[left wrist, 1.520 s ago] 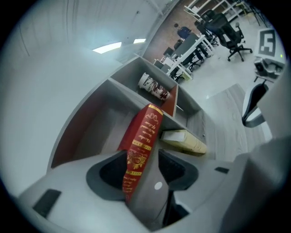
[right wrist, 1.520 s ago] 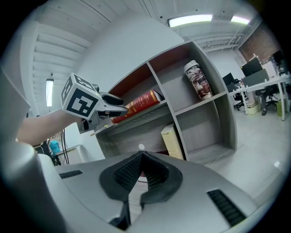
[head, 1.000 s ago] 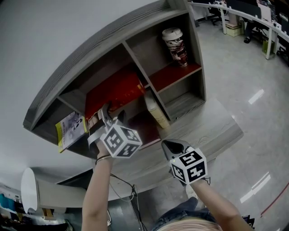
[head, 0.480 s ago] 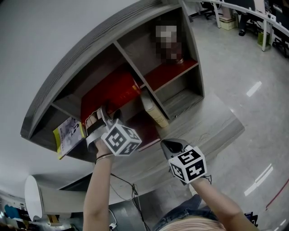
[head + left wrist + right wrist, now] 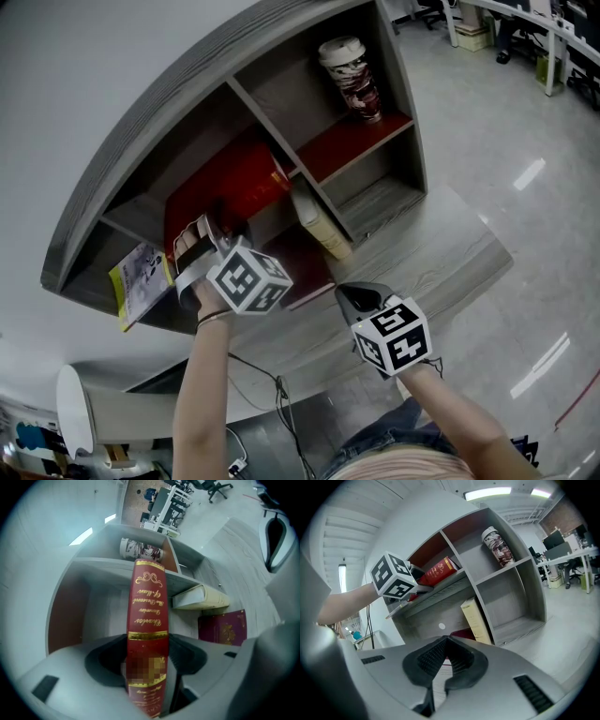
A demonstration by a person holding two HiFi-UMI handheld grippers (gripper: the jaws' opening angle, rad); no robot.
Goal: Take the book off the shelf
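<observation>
Red book [image 5: 146, 620]: spine clamped between left gripper [image 5: 214, 234] jaws; to be drawn straight out of shelf [image 5: 178, 103], kept level. Right gripper [image 5: 446, 645]: closed, empty, held clear.

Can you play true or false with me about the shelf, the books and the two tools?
1. The left tool is shut on the red book. True.
2. The right tool is holding the cup. False: its jaws are closed on nothing, and the cup stands in the shelf's top right compartment.
3. The cream book leans tilted in a lower compartment. True.
4. The dark red book stands upright. False: it lies flat, beside the cream book.
</observation>
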